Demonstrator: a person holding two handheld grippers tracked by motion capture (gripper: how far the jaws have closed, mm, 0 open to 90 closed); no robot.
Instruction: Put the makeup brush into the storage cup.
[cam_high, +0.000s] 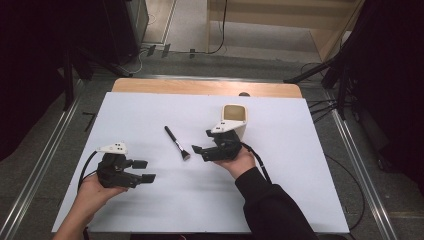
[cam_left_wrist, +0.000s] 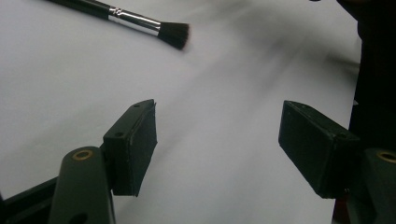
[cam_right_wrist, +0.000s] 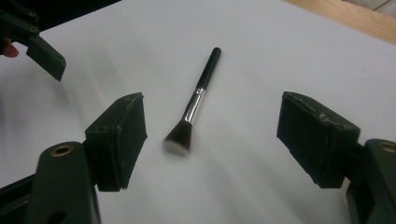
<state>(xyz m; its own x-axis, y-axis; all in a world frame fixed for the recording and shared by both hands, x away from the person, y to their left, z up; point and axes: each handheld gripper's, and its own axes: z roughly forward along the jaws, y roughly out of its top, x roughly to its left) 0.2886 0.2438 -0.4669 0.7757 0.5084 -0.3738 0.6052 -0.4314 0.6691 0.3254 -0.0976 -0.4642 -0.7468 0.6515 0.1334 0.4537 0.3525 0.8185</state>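
- Under both hand-held grippers, the counter (cam_high: 300, 190) carries a white sheet (cam_high: 150, 110).
- Behind the right hand-held gripper (cam_high: 206, 144), touching its back, stands a cream open-topped container (cam_high: 235, 116).
- Right hand-held gripper: jaws spread wide, gripping nothing.
- Left hand-held gripper (cam_high: 143, 170): jaws likewise apart, empty, low over the sheet.
- Just ahead of the right hand-held gripper's jaws lies a makeup brush (cam_right_wrist: 192, 109), bristles nearest them, black handle pointing away.

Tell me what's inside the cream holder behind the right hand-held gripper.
From above, the holder shows only a bare tan interior at its open mouth. Its lower part is hidden behind the right hand-held gripper.
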